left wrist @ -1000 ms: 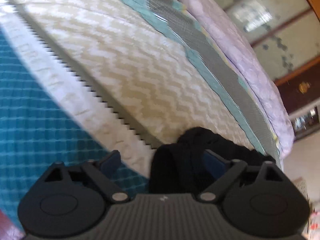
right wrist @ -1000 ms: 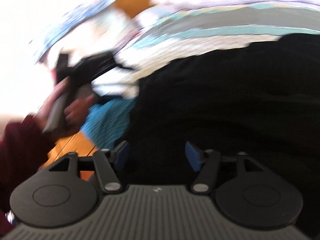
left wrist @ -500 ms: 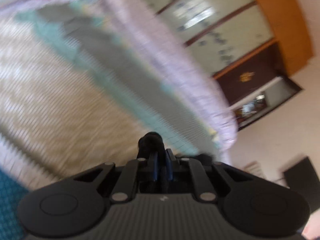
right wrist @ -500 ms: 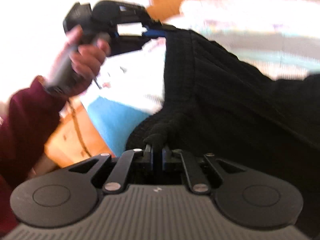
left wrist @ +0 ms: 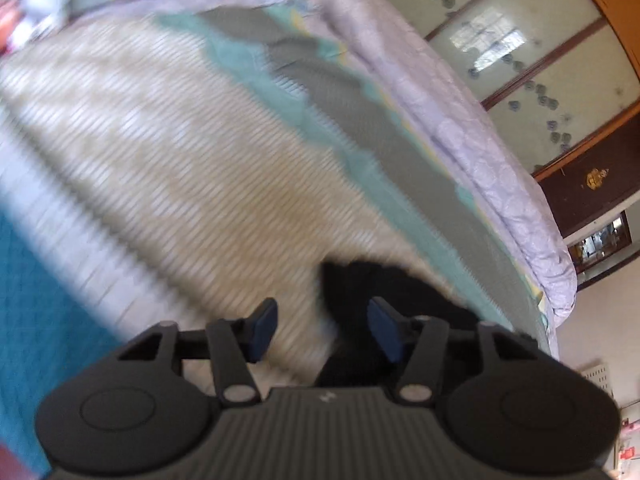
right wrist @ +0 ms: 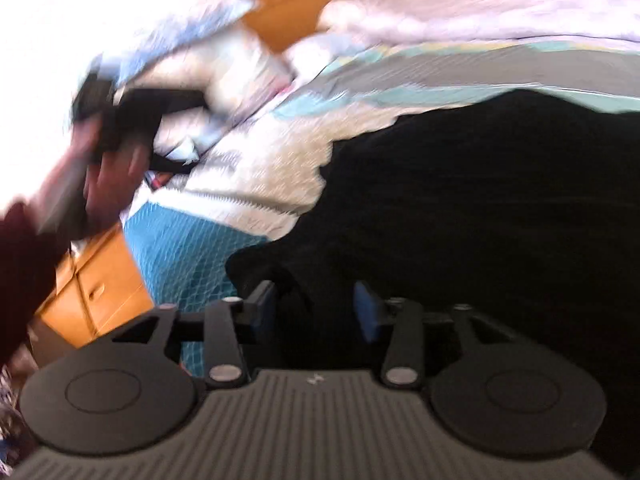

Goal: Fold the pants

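So both tools just let go: half a second ago each was clamped on the pants, now the left tool [left wrist: 322,330] and right tool [right wrist: 316,312] are spread, nothing held. Pants [right wrist: 480,220] lie dropped on the bed [left wrist: 180,160], partly between the fingers. Reads as one fold placed; left hand [right wrist: 100,168] beyond, blurred.

Pants [right wrist: 480,216] lie on the bedspread [left wrist: 168,152], filling the right side of the right wrist view. A folded quilt [left wrist: 460,120] lies along the bed's far edge, behind the pants. Pillows [right wrist: 224,76], blurred, appear stacked at the head end, before the headboard [right wrist: 296,4]. A wooden cabinet [right wrist: 96,292] stands left of the bed. Cupboard doors [left wrist: 532,48] stand behind the quilt.
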A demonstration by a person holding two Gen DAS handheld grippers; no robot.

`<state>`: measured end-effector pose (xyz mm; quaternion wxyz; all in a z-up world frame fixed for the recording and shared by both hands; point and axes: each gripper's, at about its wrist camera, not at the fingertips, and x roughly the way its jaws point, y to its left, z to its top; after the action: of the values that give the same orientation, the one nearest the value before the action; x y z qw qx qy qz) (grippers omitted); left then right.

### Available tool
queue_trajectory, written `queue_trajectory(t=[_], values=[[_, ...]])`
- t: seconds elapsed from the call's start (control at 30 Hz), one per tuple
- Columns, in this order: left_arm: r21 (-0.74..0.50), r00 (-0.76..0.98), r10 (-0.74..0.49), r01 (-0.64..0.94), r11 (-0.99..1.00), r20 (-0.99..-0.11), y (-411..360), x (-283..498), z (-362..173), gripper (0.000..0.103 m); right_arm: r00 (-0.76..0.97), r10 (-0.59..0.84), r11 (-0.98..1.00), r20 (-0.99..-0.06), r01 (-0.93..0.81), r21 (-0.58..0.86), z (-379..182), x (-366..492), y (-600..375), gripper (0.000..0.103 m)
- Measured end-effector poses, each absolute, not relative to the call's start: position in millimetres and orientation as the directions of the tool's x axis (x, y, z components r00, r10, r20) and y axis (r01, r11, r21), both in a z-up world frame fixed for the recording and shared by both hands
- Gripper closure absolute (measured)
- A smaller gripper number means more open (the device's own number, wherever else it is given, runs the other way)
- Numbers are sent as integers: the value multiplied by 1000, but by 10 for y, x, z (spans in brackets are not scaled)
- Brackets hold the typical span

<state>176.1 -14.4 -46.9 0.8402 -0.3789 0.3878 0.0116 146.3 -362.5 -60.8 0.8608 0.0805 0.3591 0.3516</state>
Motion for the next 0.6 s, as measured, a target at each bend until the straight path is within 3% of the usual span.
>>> queue_trajectory(t=[0.17, 0.23, 0.27, 0.3, 0.33, 0.4, 0.47, 0.6], values=[[-705, 634, -420, -296, 644, -650, -336, 1236, -826, 46, 579, 595, 803, -557, -420, 422, -601, 1174, -4146, 52], [-716, 615, -454, -279, 640, -645, -514, 1206, -886, 34, 590, 573, 818, -569, -378, 433, -661, 1125, -4246, 52], [-709, 608, -457, -266, 653, -649, -603, 1226, -898, 19, 588, 564, 824, -580, -358, 438, -686, 1134, -4261, 52], [-690, 605, -442, -262, 675, -662, -706, 1254, -916, 16, 583, 559, 827, -589, -343, 445, -713, 1149, -4246, 51], [-667, 599, -423, -266, 696, -680, -795, 1293, -961, 21, 574, 558, 827, -600, -332, 453, -733, 1219, -4195, 52], [-570, 569, -350, -269, 776, -744, -999, 1311, -967, 66, 518, 570, 821, -638, -324, 471, -748, 1228, -4271, 58], [-523, 593, -300, -245, 816, -747, -1052, 1217, -882, 86, 481, 600, 800, -639, -377, 467, -753, 1194, -4159, 59], [-546, 627, -277, -286, 787, -728, -772, 749, -738, 91, 519, 617, 787, -592, -430, 443, -592, 1152, -4225, 58]])
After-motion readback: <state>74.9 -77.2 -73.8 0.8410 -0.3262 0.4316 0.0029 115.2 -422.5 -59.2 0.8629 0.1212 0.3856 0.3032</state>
